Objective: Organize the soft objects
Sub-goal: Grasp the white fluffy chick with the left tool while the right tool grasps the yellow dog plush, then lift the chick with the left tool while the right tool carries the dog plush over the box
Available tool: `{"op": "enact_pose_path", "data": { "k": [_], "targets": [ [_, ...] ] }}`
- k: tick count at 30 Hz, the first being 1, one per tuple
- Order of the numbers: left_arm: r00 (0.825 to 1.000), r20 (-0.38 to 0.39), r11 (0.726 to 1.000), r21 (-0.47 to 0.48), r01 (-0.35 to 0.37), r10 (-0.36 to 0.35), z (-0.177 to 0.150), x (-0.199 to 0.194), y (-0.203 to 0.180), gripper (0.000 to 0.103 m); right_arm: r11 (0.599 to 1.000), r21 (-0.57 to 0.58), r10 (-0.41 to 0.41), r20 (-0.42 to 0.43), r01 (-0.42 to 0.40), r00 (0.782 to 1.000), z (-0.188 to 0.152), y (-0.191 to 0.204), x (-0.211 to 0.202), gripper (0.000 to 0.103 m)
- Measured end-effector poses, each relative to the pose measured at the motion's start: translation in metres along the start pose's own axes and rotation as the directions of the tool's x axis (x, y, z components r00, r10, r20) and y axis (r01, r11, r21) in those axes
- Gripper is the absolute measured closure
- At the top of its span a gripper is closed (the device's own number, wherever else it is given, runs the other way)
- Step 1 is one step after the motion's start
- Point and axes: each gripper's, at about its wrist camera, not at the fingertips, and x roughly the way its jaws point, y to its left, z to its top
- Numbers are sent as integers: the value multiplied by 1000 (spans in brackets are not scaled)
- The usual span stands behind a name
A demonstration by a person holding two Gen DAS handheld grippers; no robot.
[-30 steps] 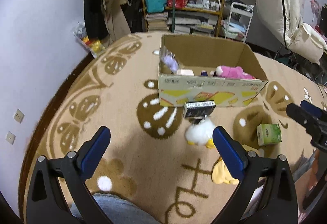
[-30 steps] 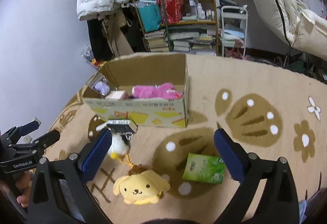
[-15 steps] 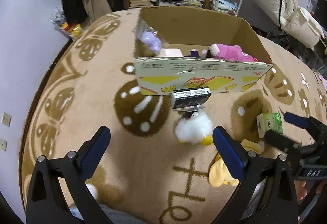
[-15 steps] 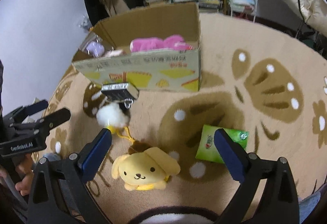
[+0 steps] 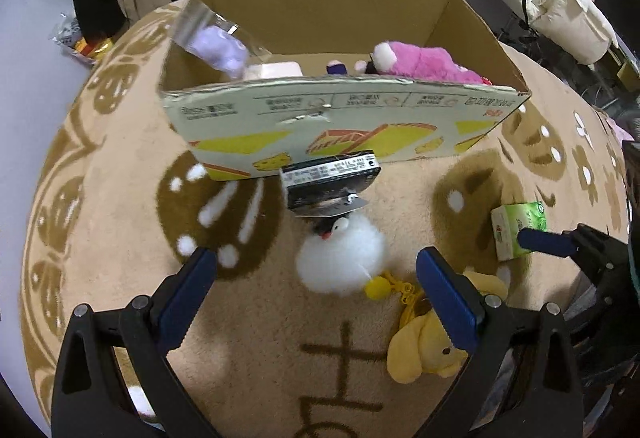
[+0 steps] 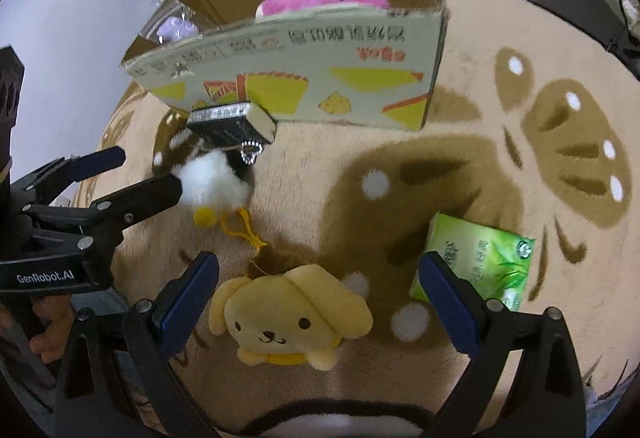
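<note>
A white fluffy plush (image 5: 340, 262) with a black card tag (image 5: 328, 178) lies on the rug in front of the cardboard box (image 5: 344, 106). My left gripper (image 5: 316, 258) is open, low over it, with one finger on each side. A yellow dog plush (image 6: 288, 314) lies between the fingers of my open right gripper (image 6: 319, 262). In the right wrist view the left gripper (image 6: 136, 174) has one fingertip against the white plush (image 6: 216, 182). Inside the box are a pink plush (image 5: 420, 62) and a bagged purple plush (image 5: 220, 46).
A green tissue pack (image 6: 480, 258) lies on the rug just outside my right gripper's right finger. The box (image 6: 300, 50) stands open-topped beyond the toys. Shelves, hanging clothes and a trolley crowd the far wall. A hand (image 6: 44, 330) holds the left gripper's handle.
Both grippers have moved forward and down toward the rug. The left one now straddles the white plush and the right one straddles the yellow dog. Both stay open.
</note>
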Motion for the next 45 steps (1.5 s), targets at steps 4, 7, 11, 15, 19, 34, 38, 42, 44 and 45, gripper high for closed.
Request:
{"op": "enact_pose_path", "data": {
  "k": [4,7,11,15,19,34,38,42,44,45],
  "targets": [
    [999,-38,1000,-16,26,-26,2,13,1,4,1000,8,12,-56,-11,998,-1,0,13,0],
    [997,-69,999,-34,33,-35,1,24,3,4,1000,9,17,-104,-16,994,-2,1,24,0],
    [996,-81,998,-52,41,-45,1,31,6,4,999,19,45,-157,-43,987,-4,3,36,0],
    [995,-88,997,-56,45,-50,2,37,4,5,995,29,95,-164,-91,982,-2,5,41,0],
    [996,-85,999,-40,35,-38,2,42,0,10,993,33,114,-200,-110,973,-3,6,51,0],
    [997,-77,997,-70,20,-25,-2,52,-4,72,996,-31,77,-169,-83,983,-5,17,48,32],
    [998,-63,997,-69,18,-23,-5,47,0,75,999,-23,43,-124,-46,991,-4,12,38,36],
    [999,-39,997,-75,15,-18,-6,38,4,76,999,-6,42,-59,-42,997,-1,4,25,37],
    [1000,-18,997,-79,15,-17,-8,28,7,76,999,-1,42,-28,-42,999,-2,0,17,37],
    [1000,-7,997,-81,15,-15,-9,24,8,76,999,1,40,-12,-40,999,-2,-1,14,37]
  ]
}}
